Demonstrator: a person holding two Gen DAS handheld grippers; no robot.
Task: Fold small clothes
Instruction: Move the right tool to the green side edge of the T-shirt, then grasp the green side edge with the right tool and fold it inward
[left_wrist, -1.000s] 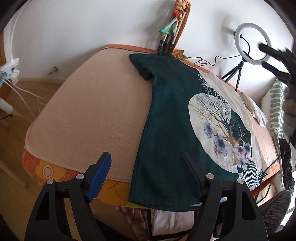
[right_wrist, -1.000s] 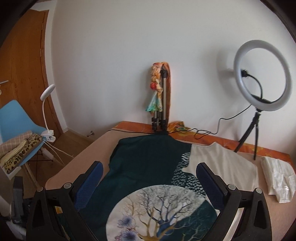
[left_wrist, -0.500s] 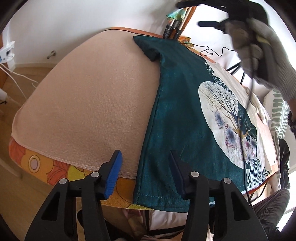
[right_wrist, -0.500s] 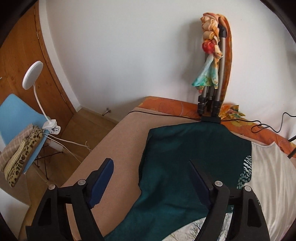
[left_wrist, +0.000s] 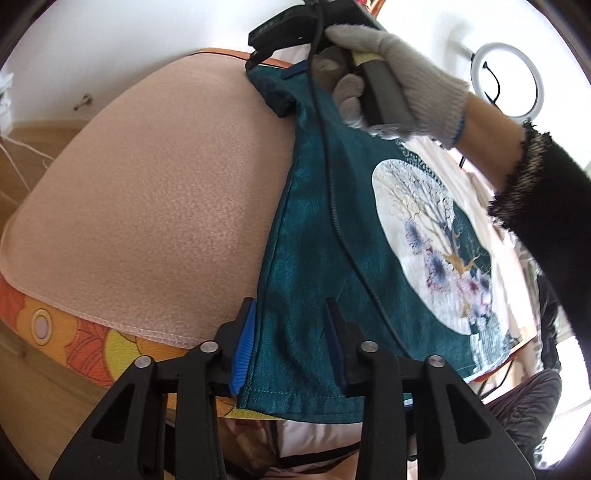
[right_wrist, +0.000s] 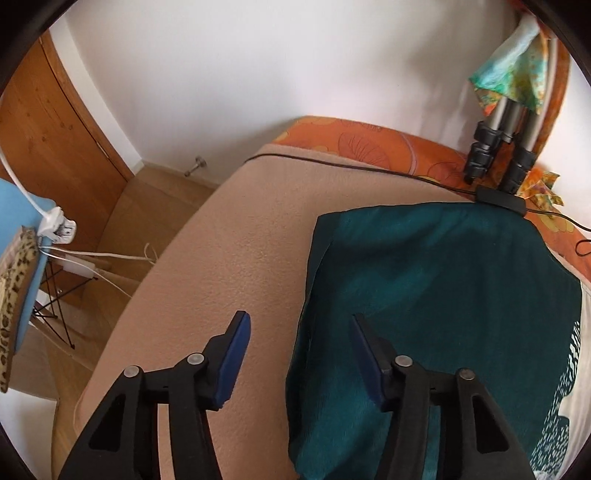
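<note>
The soft, limp teal printed T-shirt (left_wrist: 314, 229) looks best pinched at its left-of-centre edge; left gripper (left_wrist: 290, 341) and right gripper (right_wrist: 299, 354) gape, holding nothing

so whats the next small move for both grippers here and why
Probably close both. The left hand-held gripper is open astride the teal shirt's hem edge, and the right hand-held gripper is open astride the sleeve-side edge, so pinching both lets that side fold over.

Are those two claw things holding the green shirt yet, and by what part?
Not yet. The left gripper is open around the shirt's bottom hem corner; the right gripper is open over its sleeve edge.
</note>
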